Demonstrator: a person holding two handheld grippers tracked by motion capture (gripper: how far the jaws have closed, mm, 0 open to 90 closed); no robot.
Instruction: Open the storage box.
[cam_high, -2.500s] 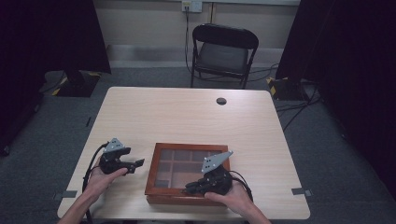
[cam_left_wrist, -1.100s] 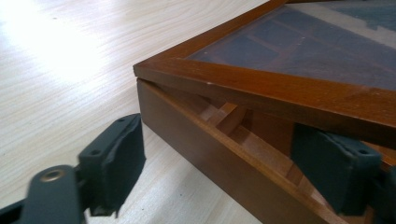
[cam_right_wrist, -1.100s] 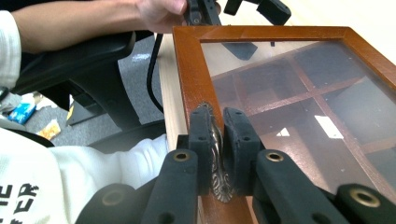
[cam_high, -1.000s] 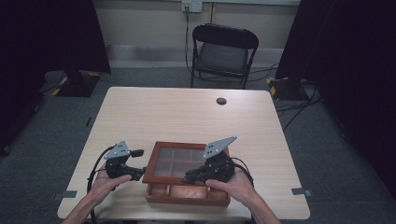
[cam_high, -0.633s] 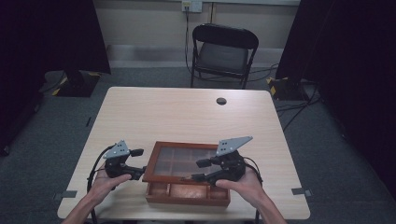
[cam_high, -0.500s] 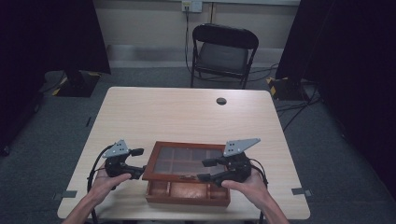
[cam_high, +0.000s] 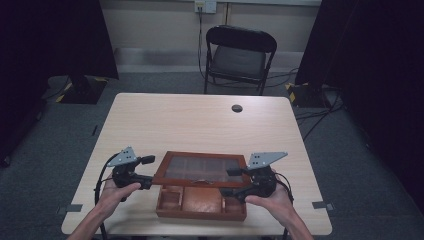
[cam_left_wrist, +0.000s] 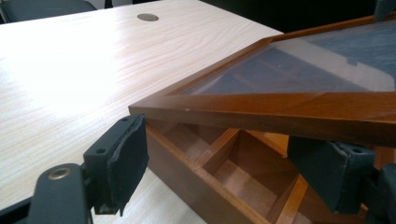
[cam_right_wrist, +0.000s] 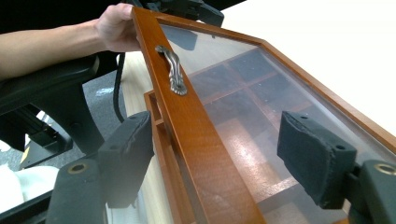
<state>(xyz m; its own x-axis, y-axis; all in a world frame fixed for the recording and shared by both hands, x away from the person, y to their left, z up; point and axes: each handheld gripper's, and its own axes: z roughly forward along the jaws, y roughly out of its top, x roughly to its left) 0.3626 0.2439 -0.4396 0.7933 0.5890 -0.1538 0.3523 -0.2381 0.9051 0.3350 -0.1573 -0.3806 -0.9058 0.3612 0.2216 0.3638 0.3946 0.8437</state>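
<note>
A brown wooden box (cam_high: 200, 212) with inner compartments sits near the table's front edge. Its glass-paned lid (cam_high: 200, 170) is tilted up at the front, with a metal handle (cam_right_wrist: 172, 70) on the front rail. My left gripper (cam_high: 146, 171) is open at the lid's left corner, and its jaws straddle the box (cam_left_wrist: 219, 156) just under the lid frame (cam_left_wrist: 280, 107). My right gripper (cam_high: 233, 182) is open at the lid's right front end. In the right gripper view the lid's front rail (cam_right_wrist: 196, 140) runs between the wide-apart jaws of the right gripper (cam_right_wrist: 222, 158).
The light wooden table (cam_high: 200, 125) has a dark round grommet (cam_high: 237, 108) near its far edge. A black folding chair (cam_high: 239, 55) stands behind the table. Cables lie on the floor to the right. The person's other hand (cam_right_wrist: 116, 28) shows beyond the lid.
The lid lay flat on the box before; its front edge is now raised. My right gripper moved right and up along the front rail. The left gripper shifted in to the lid's left corner.
</note>
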